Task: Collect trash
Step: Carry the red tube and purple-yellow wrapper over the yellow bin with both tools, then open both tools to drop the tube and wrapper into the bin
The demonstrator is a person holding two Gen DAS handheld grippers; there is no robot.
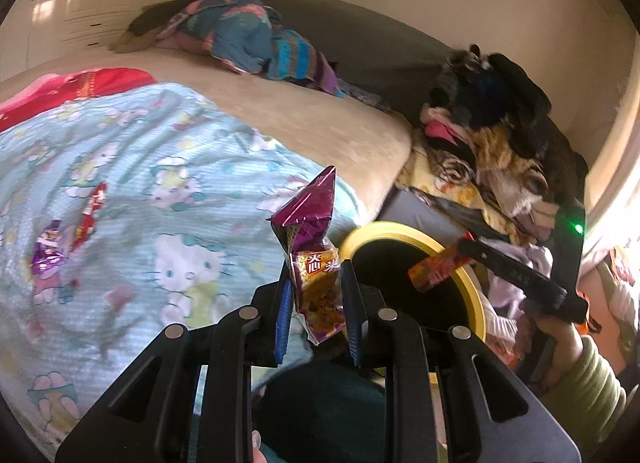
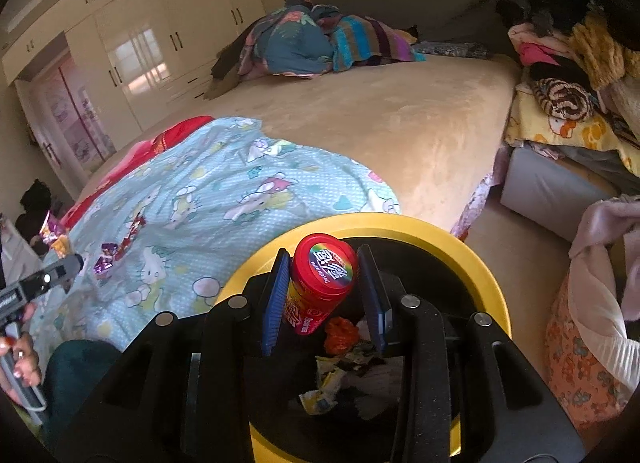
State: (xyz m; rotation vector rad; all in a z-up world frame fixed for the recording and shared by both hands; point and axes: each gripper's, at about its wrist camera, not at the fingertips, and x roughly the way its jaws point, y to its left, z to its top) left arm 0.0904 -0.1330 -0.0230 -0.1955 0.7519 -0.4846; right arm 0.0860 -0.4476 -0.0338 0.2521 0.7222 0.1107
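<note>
My left gripper (image 1: 316,303) is shut on a purple and orange snack wrapper (image 1: 314,247), held above the bed's edge, left of the yellow-rimmed bin (image 1: 476,295). My right gripper (image 2: 324,295) is shut on a red candy canister (image 2: 320,283) and holds it over the bin's (image 2: 472,259) black opening; it also shows in the left wrist view (image 1: 436,269). Crumpled wrappers (image 2: 340,359) lie inside the bin. A red wrapper (image 1: 90,215) and a purple wrapper (image 1: 48,251) lie on the light blue cartoon blanket (image 1: 168,191).
A beige bed (image 2: 380,115) carries a bundle of colourful bedding (image 2: 320,39) at the far end. A pile of clothes (image 1: 492,143) sits on a grey box right of the bed. A floral fabric basket (image 2: 584,343) stands right of the bin. White wardrobes (image 2: 132,31) line the far wall.
</note>
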